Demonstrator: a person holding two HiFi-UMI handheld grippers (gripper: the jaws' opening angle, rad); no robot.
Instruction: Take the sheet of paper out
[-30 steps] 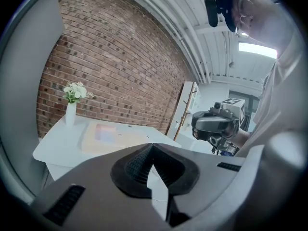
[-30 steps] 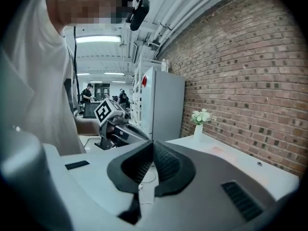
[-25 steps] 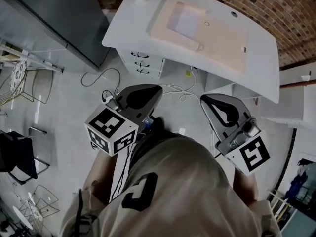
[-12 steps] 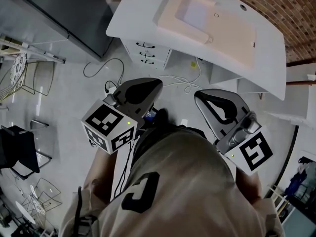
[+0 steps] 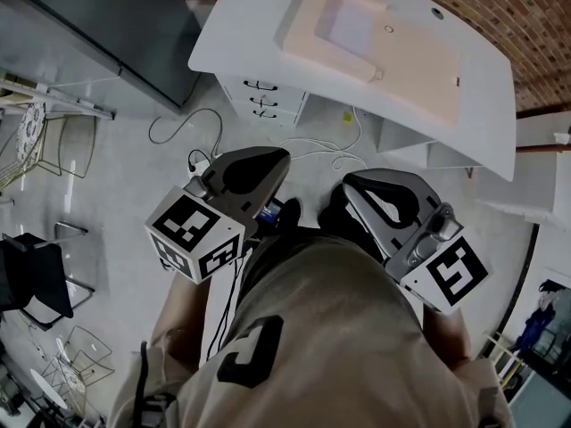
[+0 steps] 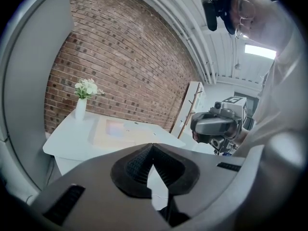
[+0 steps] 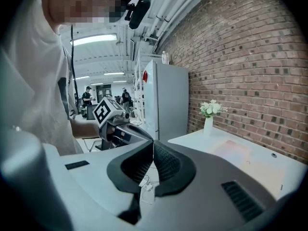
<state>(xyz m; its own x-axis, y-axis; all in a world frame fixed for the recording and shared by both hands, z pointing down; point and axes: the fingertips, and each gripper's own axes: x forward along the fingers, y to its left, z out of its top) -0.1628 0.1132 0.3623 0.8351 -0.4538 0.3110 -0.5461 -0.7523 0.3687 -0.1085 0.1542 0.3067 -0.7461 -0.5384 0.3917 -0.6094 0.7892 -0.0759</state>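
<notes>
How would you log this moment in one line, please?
left tool: shut, empty | right tool: shut, empty | desk: ahead, untouched | stage: before any grasp

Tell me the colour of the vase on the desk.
White. The vase shows best in the left gripper view.

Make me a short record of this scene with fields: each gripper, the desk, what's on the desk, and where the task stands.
left gripper: shut, empty, short of the desk
right gripper: shut, empty, beside the left one
desk: white, by the brick wall, drawers beneath
on desk: beige mat with a pale sheet lying on it; vase of white flowers at one corner
task: sheet untouched, neither gripper at the desk yet
</notes>
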